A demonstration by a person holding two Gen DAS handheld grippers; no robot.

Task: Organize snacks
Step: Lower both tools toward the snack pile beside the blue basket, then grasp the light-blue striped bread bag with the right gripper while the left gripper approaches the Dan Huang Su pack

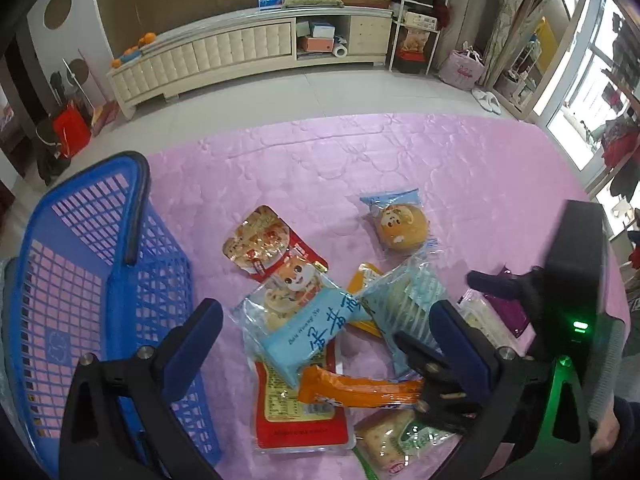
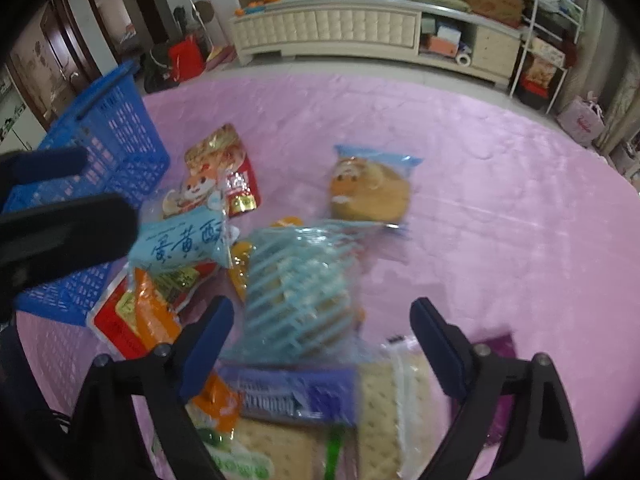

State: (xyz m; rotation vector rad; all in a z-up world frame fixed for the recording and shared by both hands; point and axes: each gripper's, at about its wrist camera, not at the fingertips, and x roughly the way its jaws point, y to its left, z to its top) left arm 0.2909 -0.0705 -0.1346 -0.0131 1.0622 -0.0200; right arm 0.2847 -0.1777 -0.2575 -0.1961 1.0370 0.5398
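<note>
Pink quilted cover (image 1: 400,160) spreads over the work surface, with a cream TV cabinet (image 1: 248,48) and tiled floor behind it. Blue plastic basket (image 1: 92,280) sits at the left edge of the cover, lattice walls, dark handle folded along the rim; the pink shows through its floor and no snack is visible inside.

Snacks lie in a loose pile just right of the basket: red pouch (image 1: 268,244) farthest back, light-blue pack with blue lettering (image 1: 316,336) lying on top of other packs, orange stick pack (image 1: 360,392) in front of it, striped pale-blue clear bag (image 1: 400,304) to the right. Bear-face bun in a clear wrapper (image 1: 402,226) sits apart, behind the pile.

Left gripper (image 1: 326,322) hangs over the pile, jaws wide apart, nothing held. Right gripper (image 2: 322,322) also stands wide open over the near end of the pile, pads touching nothing, striped bag between and beyond its fingers.

Left wrist view alone shows the basket's inside, the mirror and window at right, and the right gripper's body with a green light. Right wrist view, blurred, alone shows a purple-blue cracker pack (image 2: 296,396) and square crackers in clear wrap (image 2: 380,412) close under the right gripper, plus a door at left.
</note>
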